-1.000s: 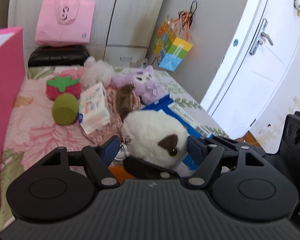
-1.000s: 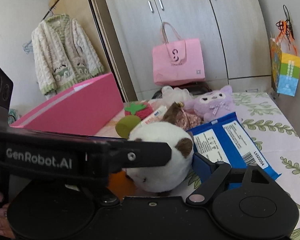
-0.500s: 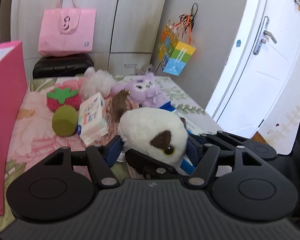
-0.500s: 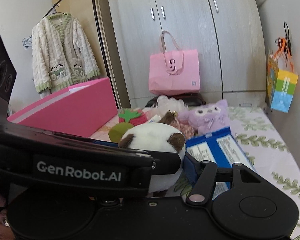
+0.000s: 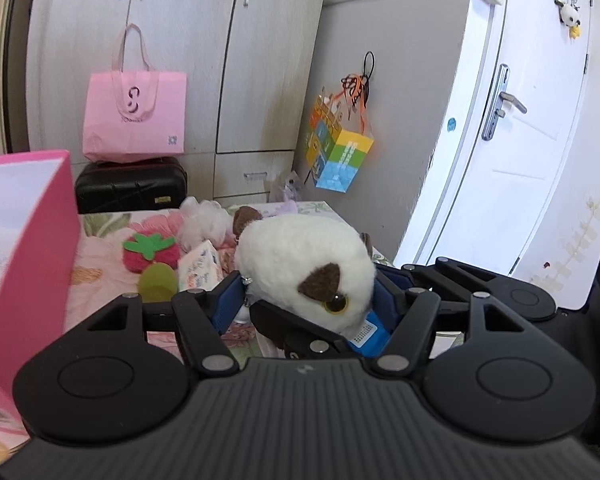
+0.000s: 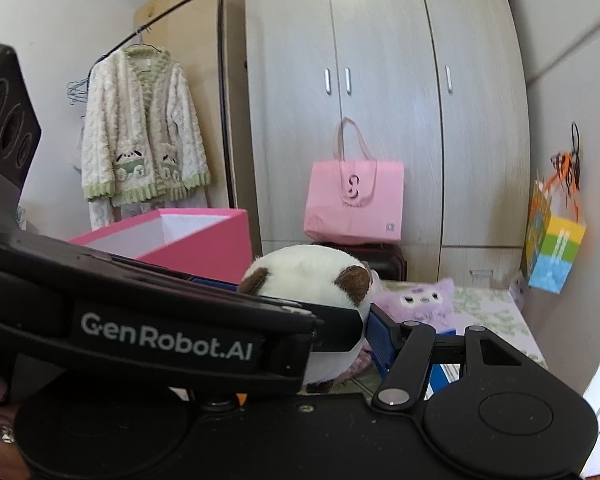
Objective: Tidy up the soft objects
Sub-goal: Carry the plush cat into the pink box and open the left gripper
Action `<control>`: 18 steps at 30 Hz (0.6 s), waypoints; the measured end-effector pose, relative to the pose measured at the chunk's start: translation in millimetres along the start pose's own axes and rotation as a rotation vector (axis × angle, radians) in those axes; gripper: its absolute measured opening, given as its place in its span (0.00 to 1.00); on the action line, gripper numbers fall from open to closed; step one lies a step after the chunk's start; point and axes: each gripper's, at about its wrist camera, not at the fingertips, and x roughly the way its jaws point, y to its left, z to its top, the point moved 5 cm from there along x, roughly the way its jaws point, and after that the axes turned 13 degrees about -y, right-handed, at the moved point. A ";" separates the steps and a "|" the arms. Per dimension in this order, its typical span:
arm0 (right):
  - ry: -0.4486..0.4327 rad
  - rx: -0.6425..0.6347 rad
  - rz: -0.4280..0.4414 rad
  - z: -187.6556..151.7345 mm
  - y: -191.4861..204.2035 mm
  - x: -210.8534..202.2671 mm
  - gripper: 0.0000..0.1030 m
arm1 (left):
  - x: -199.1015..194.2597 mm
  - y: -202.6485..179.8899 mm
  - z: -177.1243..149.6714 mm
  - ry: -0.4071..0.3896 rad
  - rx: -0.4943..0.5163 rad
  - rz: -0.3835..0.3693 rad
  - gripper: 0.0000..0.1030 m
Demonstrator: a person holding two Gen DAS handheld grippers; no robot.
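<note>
Both grippers, left gripper [image 5: 306, 300] and right gripper [image 6: 352, 336], have just closed onto the white plush toy [image 5: 304, 264], held clear above the bed [image 5: 100, 248]. Soft stuffing may compress and slip free before reaching the pink box [image 6: 204, 240].

A table [image 5: 100, 256] under a floral cloth carries a pink box [image 5: 24, 240], a strawberry plush [image 5: 150, 254], a green sponge [image 5: 158, 282], a tissue pack [image 5: 200, 266] and a purple plush [image 6: 420, 306].

Left gripper [image 5: 304, 304]: matte black ribbed body, round discs, silver screws, blue-padded fingers [image 5: 226, 300]. Right gripper [image 6: 340, 340]: same black build. White "GenRobot.AI" lettering lower left.
</note>
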 end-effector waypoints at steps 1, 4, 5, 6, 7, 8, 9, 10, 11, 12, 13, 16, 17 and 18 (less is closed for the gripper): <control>-0.005 -0.008 0.003 3.6 4.6 -2.1 0.65 | -4.8 0.0 1.6 -0.005 0.002 0.004 0.64; -0.007 -0.029 0.023 11.8 17.9 -7.6 0.65 | -21.9 2.3 7.3 -0.004 -0.002 0.025 0.63; 0.000 -0.026 0.033 14.1 22.5 -9.3 0.65 | -26.3 3.9 8.1 0.000 -0.007 0.032 0.63; 0.008 -0.022 0.041 15.3 26.6 -10.6 0.65 | -32.0 5.4 8.9 0.010 -0.013 0.044 0.63; 0.021 -0.020 0.046 16.1 31.7 -11.6 0.65 | -36.7 7.5 8.7 0.019 -0.018 0.051 0.63; 0.032 -0.019 0.049 16.5 35.9 -12.9 0.65 | -41.5 9.3 8.8 0.028 -0.024 0.057 0.63; 0.040 -0.021 0.054 16.0 40.9 -15.0 0.65 | -47.0 11.1 8.3 0.036 -0.029 0.065 0.63; 0.048 -0.029 0.065 16.0 46.7 -16.8 0.65 | -53.0 13.0 7.5 0.046 -0.034 0.073 0.62; 0.058 -0.032 0.078 15.8 52.3 -18.4 0.65 | -57.6 14.7 6.2 0.055 -0.038 0.081 0.62; 0.066 -0.034 0.091 15.3 57.9 -20.2 0.65 | -64.9 17.6 4.6 0.064 -0.046 0.092 0.62; 0.077 -0.037 0.108 14.7 63.7 -22.1 0.65 | -70.5 19.7 3.5 0.071 -0.051 0.100 0.62; 0.106 -0.044 0.150 12.5 82.4 -27.9 0.65 | -90.9 29.0 -1.5 0.102 -0.073 0.122 0.62; 0.115 -0.044 0.163 11.7 88.8 -29.4 0.65 | -97.7 33.0 -2.9 0.115 -0.083 0.130 0.62; 0.125 -0.043 0.179 11.2 95.9 -30.4 0.65 | -104.9 37.4 -4.1 0.127 -0.092 0.140 0.62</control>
